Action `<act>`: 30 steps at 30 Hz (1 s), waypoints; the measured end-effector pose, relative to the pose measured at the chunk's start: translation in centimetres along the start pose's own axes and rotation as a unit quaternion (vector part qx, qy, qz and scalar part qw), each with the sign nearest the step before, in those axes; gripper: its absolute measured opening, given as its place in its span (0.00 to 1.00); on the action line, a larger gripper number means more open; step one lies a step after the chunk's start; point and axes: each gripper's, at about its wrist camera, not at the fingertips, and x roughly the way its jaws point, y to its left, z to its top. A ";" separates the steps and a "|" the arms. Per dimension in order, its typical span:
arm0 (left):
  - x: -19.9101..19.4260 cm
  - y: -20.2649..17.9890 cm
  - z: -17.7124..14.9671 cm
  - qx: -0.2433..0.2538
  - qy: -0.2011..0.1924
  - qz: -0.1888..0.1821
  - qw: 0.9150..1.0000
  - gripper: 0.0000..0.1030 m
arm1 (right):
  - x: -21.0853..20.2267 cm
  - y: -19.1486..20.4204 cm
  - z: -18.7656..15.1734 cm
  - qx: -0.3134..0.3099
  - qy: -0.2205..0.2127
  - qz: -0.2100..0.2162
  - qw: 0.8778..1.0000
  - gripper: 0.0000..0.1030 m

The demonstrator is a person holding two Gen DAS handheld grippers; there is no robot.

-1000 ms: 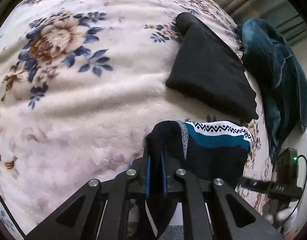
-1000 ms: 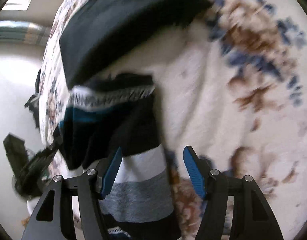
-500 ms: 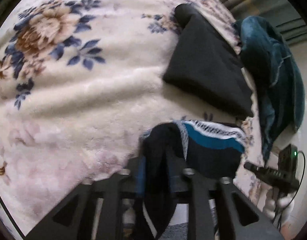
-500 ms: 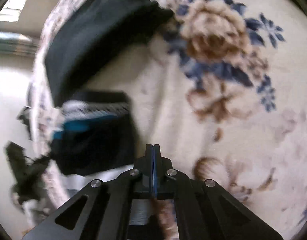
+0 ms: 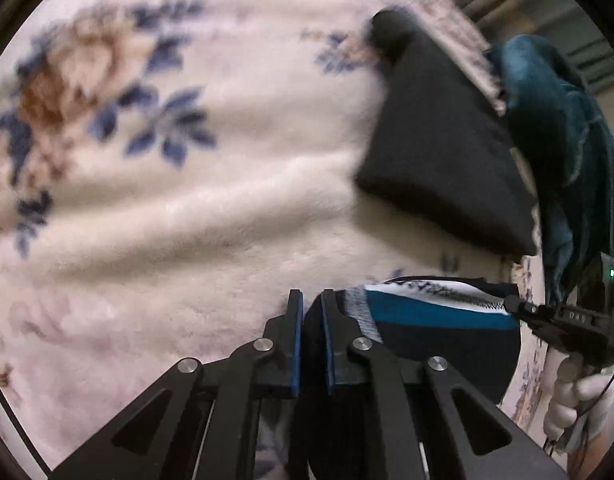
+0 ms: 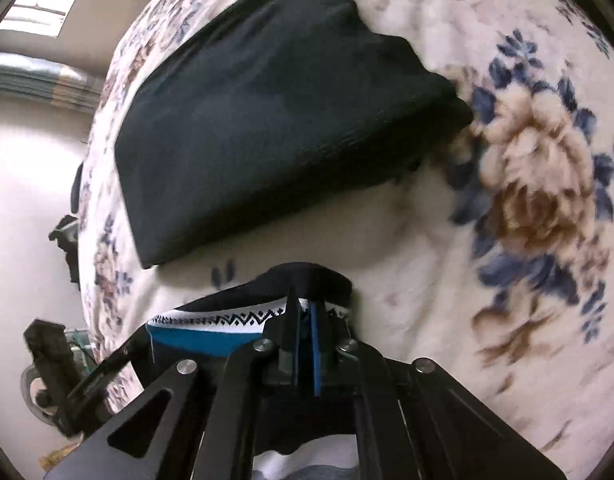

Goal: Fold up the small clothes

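A small striped garment [image 5: 435, 320], black with a teal band and a white zigzag trim, lies on the floral blanket [image 5: 187, 208]. My left gripper [image 5: 311, 304] is shut on its dark left fold. In the right wrist view the same garment [image 6: 211, 332] sits just below the camera, and my right gripper [image 6: 303, 305] is shut on its top edge by the zigzag trim. The right gripper [image 5: 511, 304] also shows at the garment's right end in the left wrist view, held by a gloved hand [image 5: 579, 396].
A folded black garment [image 5: 439, 148] [image 6: 275, 120] lies just beyond the striped one. A teal garment [image 5: 567, 140] hangs at the bed's edge on the right. The blanket [image 6: 507, 280] stretches on, with the floor [image 6: 23, 184] past its left edge.
The right gripper was open over the striped garment, shut in the air, then came to the zigzag edge and now grips it. The left gripper sank toward the blanket, still holding its fold.
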 end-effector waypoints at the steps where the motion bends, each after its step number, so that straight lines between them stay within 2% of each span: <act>1: 0.0 -0.1 0.2 0.003 0.005 0.003 1.000 0.11 | 0.5 -0.4 0.3 0.007 0.011 -0.002 1.000 0.04; 3: -1.0 -0.6 0.4 0.002 0.012 -0.007 1.000 0.14 | 1.4 -0.8 0.1 0.004 0.030 -0.001 1.000 0.04; 5: -3.0 -0.8 -0.4 0.004 0.000 -0.018 1.000 0.30 | 1.2 -0.7 -0.1 0.006 0.046 0.027 0.999 0.08; 6: -3.8 -0.8 -1.1 0.003 -0.005 -0.022 1.000 0.34 | 0.5 -0.8 -0.4 0.012 0.052 0.044 0.998 0.23; 7: -4.5 -0.8 -2.1 -0.001 -0.008 -0.026 1.000 0.39 | -0.4 -1.2 -1.0 0.015 0.049 0.060 0.997 0.47; 8: -4.8 -0.8 -3.2 -0.003 -0.005 -0.027 1.000 0.40 | -1.6 -1.8 -2.1 0.020 0.037 0.070 0.997 0.53; 9: -4.7 -0.7 -4.2 -0.006 0.003 -0.031 0.999 0.39 | -2.3 -2.2 -2.9 0.022 0.030 0.071 0.997 0.53; 12: -3.1 -0.4 -6.3 -0.024 0.026 -0.043 0.998 0.39 | -2.6 -4.2 -6.4 0.052 0.045 0.078 0.995 0.53; 13: -2.6 -0.3 -6.8 -0.032 0.022 -0.044 0.998 0.39 | -1.9 -5.0 -7.8 0.070 0.059 0.085 0.992 0.53; 16: -2.3 -0.6 -7.1 -0.051 -0.009 -0.062 0.997 0.13 | 0.6 -6.4 -10.6 0.108 0.095 0.116 0.983 0.53; 17: -2.5 -1.0 -7.0 -0.043 -0.018 -0.053 0.997 0.11 | 1.9 -6.7 -11.6 0.127 0.106 0.139 0.976 0.49; 18: -2.7 -1.3 -6.8 -0.031 -0.024 -0.043 0.998 0.11 | 2.5 -6.5 -12.1 0.134 0.108 0.152 0.973 0.22; 19: -2.7 -1.5 -6.5 -0.021 -0.024 -0.036 0.999 0.10 | 3.0 -6.2 -12.5 0.135 0.106 0.153 0.973 0.07; 22: -2.3 -1.2 -5.9 -0.013 -0.016 -0.025 0.999 0.10 | 1.7 -6.0 -12.4 0.126 0.064 0.098 0.985 0.05; 25: -2.1 -0.7 -5.7 -0.011 0.010 -0.021 1.000 0.12 | 1.0 -6.4 -11.7 0.121 0.048 0.059 0.990 0.02; 27: -3.2 -1.2 -5.7 -0.009 0.010 -0.017 1.000 0.16 | 1.5 -6.6 -11.5 0.115 0.070 0.062 0.989 0.03; 28: -3.9 -1.7 -6.0 -0.013 0.008 -0.007 1.000 0.24 | 1.5 -6.4 -11.5 0.110 0.079 0.071 0.988 0.03; 30: -5.4 -2.5 -7.3 0.000 -0.001 -0.013 1.000 0.26 | 0.4 -6.1 -11.5 0.096 0.075 0.077 0.990 0.06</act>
